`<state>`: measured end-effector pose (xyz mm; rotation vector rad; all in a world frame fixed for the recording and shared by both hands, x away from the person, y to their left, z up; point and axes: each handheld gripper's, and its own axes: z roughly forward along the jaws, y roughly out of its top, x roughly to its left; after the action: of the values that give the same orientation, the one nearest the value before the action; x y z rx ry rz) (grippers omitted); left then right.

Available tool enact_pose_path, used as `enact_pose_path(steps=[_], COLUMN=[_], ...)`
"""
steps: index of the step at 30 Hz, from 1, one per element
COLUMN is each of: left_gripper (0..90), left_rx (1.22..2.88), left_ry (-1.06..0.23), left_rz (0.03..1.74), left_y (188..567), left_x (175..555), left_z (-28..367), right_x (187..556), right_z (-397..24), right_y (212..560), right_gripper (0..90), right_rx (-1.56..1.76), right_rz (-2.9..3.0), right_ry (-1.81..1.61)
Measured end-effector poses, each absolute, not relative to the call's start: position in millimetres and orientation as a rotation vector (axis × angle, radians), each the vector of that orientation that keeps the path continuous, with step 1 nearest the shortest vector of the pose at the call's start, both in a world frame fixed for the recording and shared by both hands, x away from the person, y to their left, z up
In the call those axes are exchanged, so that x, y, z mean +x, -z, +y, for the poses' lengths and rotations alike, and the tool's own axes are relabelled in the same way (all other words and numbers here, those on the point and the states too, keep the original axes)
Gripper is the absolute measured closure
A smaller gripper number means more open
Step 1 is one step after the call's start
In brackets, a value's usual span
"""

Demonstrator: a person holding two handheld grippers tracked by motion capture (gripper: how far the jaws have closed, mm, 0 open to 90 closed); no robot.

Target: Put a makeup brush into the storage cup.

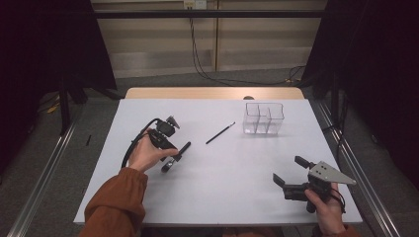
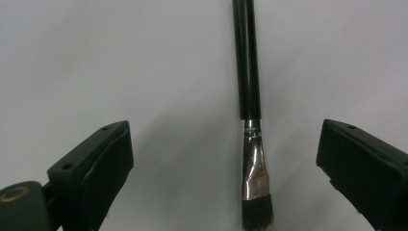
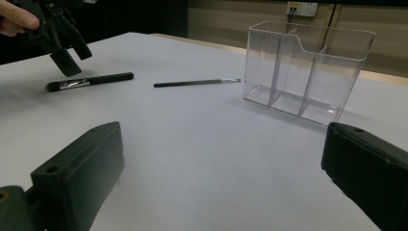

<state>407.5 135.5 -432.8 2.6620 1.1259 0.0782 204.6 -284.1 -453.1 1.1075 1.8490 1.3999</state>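
Note:
A thick black brush [image 2: 248, 72] with a silver ferrule and dark bristles lies on the white table [image 1: 222, 192], left of centre. My left gripper [image 2: 226, 137] hovers just above it, open, its jaws on either side of the bristle end without touching. In the high view that left gripper [image 1: 168, 148] is over the lower end of the thick brush [image 1: 184, 149]. A thin black brush [image 1: 220, 133] lies mid-table. A clear three-compartment organizer [image 1: 263, 118] stands empty at the back right. My right gripper [image 1: 289, 170] rests open near the front right, holding nothing.
From the right gripper view [image 3: 226, 144] the thick brush [image 3: 91, 81], thin brush [image 3: 197, 83] and organizer [image 3: 308, 67] spread across the table, with the left gripper [image 3: 65, 48] at top left. Metal rails flank the table; cables lie on the floor behind.

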Motion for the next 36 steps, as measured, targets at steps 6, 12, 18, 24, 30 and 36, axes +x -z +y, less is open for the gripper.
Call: enact_pose_path(steps=[6,12,18,24,30,36], left_gripper=[14.0,26.8,42.2,53.9,58.5,63.9], left_rx=[2.700,2.713,2.732,2.743,2.764,2.762], left_ry=[-0.042,-0.019,-0.072,-0.065,-0.049,-0.042], left_rz=[1.106,1.103,1.112,1.137,1.168,1.171], left_y=[440,445,447,446,446,445], left_x=[408,407,405,403,404,404], left_z=[129,122,120,116,110,109], right_x=[205,205,205,205,205,206], right_z=[-284,-284,-284,-283,-283,-283], right_y=[453,453,453,453,454,454], right_gripper=[0.5,0.5,0.5,0.5,0.5,0.5], right_rx=[1.107,1.106,1.105,1.106,1.105,1.103], right_rz=[1.851,1.852,1.858,1.859,1.861,1.863], right_ry=[-1.401,-1.400,-1.401,-1.398,-1.398,-1.397])
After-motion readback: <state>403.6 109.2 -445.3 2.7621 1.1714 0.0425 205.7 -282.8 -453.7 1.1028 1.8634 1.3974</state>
